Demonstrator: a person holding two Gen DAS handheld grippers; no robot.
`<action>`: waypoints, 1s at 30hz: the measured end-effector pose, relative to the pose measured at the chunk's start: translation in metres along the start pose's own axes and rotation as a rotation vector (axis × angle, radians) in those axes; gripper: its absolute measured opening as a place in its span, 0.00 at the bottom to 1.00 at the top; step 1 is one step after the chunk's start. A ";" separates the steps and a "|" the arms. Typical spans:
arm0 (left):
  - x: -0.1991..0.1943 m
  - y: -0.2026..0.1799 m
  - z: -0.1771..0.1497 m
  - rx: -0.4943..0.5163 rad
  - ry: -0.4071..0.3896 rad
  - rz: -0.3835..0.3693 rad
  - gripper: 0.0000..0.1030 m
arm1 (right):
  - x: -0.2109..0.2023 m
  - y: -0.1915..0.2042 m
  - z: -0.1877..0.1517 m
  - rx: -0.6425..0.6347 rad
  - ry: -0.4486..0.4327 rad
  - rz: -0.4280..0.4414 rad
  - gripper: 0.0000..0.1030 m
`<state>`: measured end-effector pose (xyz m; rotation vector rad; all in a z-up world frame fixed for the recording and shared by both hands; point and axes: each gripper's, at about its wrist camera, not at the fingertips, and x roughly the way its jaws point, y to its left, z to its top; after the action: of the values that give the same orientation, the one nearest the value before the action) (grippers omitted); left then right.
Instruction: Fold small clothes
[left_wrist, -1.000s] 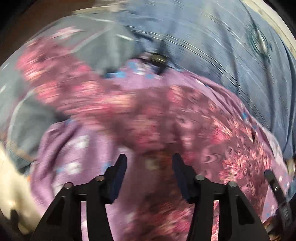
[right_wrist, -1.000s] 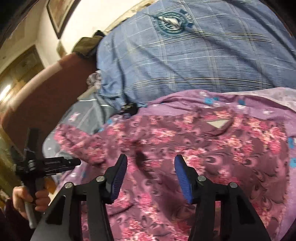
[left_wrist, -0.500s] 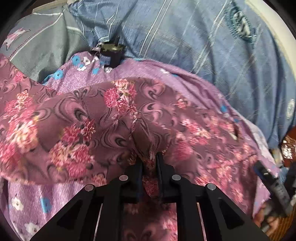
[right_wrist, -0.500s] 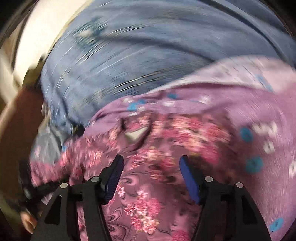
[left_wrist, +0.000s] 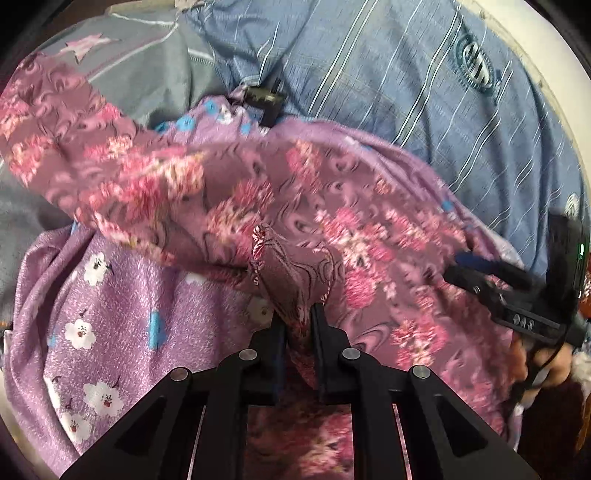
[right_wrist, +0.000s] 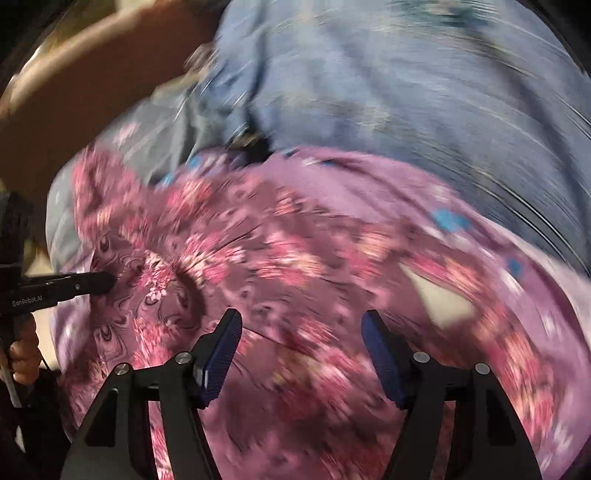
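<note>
left gripper (left_wrist: 297, 325) clamped on a fold of floral garment (left_wrist: 332, 221); right gripper (right_wrist: 301, 345) spread wide above it

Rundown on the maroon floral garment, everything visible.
The maroon floral garment is thin, soft-looking fabric printed with pink flowers and dark swirls. It lies rumpled on a lilac flowered cloth, before a blue striped shirt. The left gripper pinches a raised fold; the right gripper hovers open over it.

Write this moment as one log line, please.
left gripper: jaws shut on maroon pink-flowered cloth | right gripper: jaws open above it | lilac flowered cloth underneath
</note>
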<state>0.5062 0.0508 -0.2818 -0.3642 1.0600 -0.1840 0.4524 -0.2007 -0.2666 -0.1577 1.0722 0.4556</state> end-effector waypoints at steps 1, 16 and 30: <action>-0.005 -0.002 -0.004 0.001 -0.002 -0.002 0.11 | 0.010 0.008 0.006 -0.027 0.027 0.016 0.53; -0.078 -0.028 -0.036 0.237 -0.205 -0.073 0.11 | 0.013 0.037 -0.019 -0.187 0.142 0.096 0.42; -0.100 -0.036 -0.034 0.220 -0.268 -0.077 0.11 | 0.001 0.079 -0.022 -0.336 0.118 -0.057 0.03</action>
<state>0.4295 0.0428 -0.2009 -0.2239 0.7532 -0.3093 0.4008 -0.1374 -0.2702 -0.5159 1.0976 0.5788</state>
